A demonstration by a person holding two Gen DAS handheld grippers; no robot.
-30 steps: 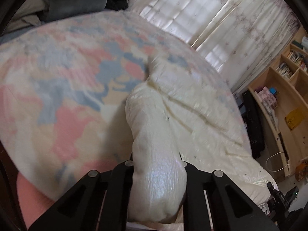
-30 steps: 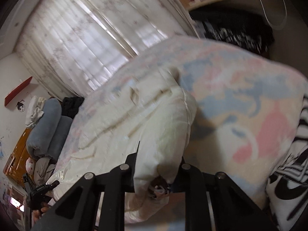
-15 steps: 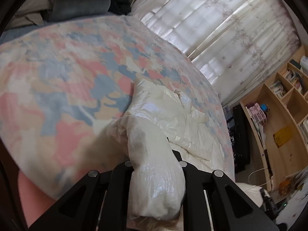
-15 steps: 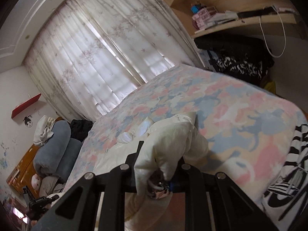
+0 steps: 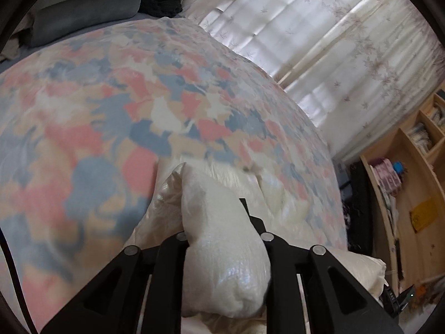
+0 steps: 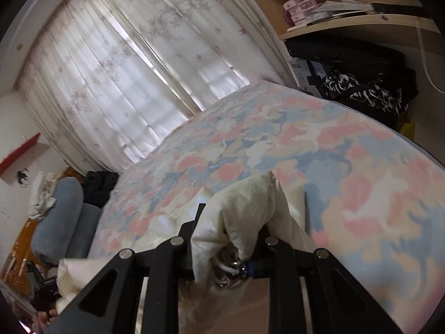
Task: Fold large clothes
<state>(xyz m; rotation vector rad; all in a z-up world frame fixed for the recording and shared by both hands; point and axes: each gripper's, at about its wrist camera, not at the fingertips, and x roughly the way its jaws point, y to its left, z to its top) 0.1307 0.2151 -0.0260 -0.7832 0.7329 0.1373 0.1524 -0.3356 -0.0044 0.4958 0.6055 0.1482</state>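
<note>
A cream, shiny padded jacket [image 5: 222, 264] lies bunched on the near part of a bed with a pink, blue and beige patterned quilt [image 5: 111, 97]. My left gripper [image 5: 217, 222] grips a thick fold of it, and its jaws are opening with the fabric still squeezed between them. In the right wrist view, my right gripper [image 6: 233, 222] holds another bunch of the jacket [image 6: 244, 203] with metal rings [image 6: 230, 270] hanging below. Its jaws are opening too, with the cloth still pressed between the pads. The rest of the jacket trails under both grippers.
Grey bolster pillows [image 5: 83, 8] and dark clothes lie at the head of the bed. White leaf-print curtains [image 5: 319, 41] hang along its far side. Wooden shelves [image 5: 403, 194] and black bags [image 6: 361, 78] stand past the foot end. The quilt [image 6: 333, 153] stretches out ahead.
Both grippers have pulled back and risen a little with the jacket. The jacket, spread over the quilt before, is now bunched near the fingers, and more bare quilt shows ahead.
</note>
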